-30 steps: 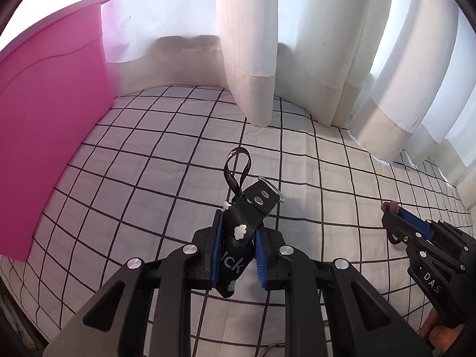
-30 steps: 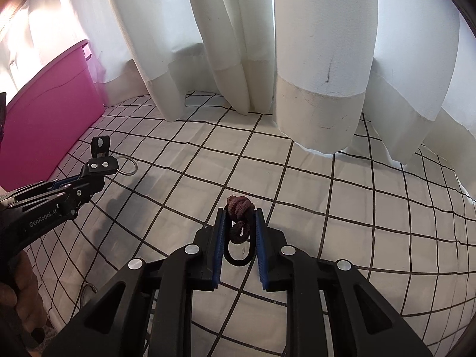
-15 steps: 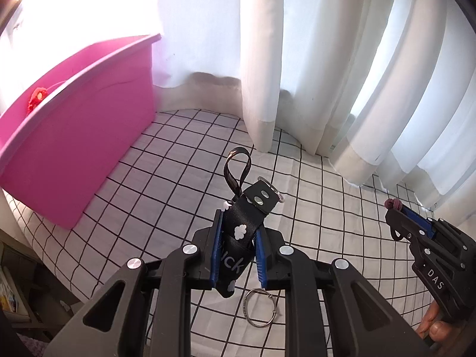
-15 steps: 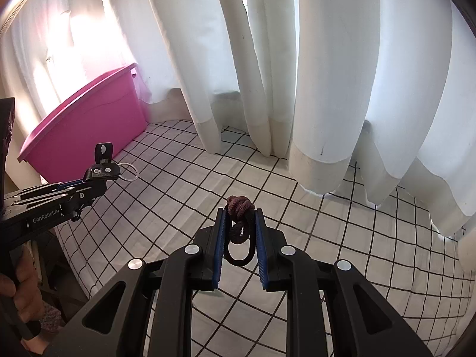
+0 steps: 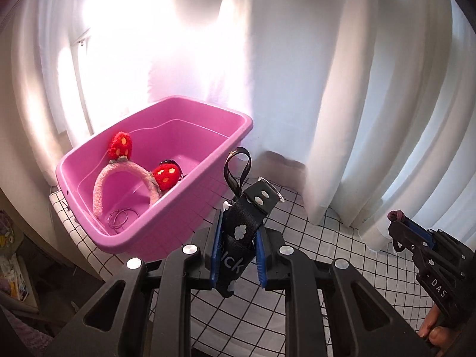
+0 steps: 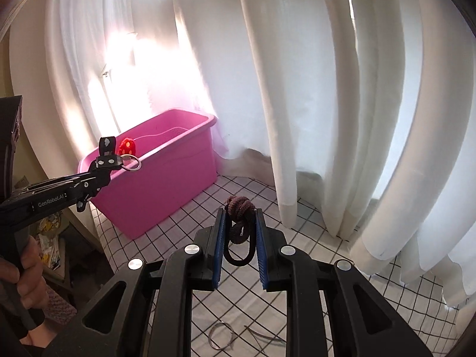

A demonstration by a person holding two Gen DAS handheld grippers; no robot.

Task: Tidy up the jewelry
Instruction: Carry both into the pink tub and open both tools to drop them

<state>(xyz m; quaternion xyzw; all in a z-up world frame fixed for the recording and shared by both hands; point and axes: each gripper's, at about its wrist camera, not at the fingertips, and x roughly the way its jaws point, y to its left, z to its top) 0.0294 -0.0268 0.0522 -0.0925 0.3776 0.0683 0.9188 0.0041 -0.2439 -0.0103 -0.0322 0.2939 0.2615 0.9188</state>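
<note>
My left gripper [image 5: 238,232] is shut on a black key strap [image 5: 244,223] with white cloud prints and a metal ring, held in the air just right of the pink bin [image 5: 190,205]. The strap and left gripper also show in the right wrist view [image 6: 108,160], near the bin [image 6: 166,184]. My right gripper [image 6: 239,217] is shut on a dark brown knotted hair tie [image 6: 239,208], raised above the checked cloth [image 6: 190,208]. The right gripper shows at the right edge of the left wrist view [image 5: 397,218].
Inside the bin lie a pink fluffy headband [image 5: 125,178] with red strawberry ears and silver hoops [image 5: 119,218]. A metal ring [image 6: 220,336] and a thin metal piece [image 6: 261,337] lie on the cloth below. White curtains [image 6: 327,104] hang behind. Shelf clutter [image 6: 50,238] sits left of the table.
Both grippers have risen well above the cloth with their items and the view has swung toward the pink bin, whose inside now shows. Both grips are unchanged.
</note>
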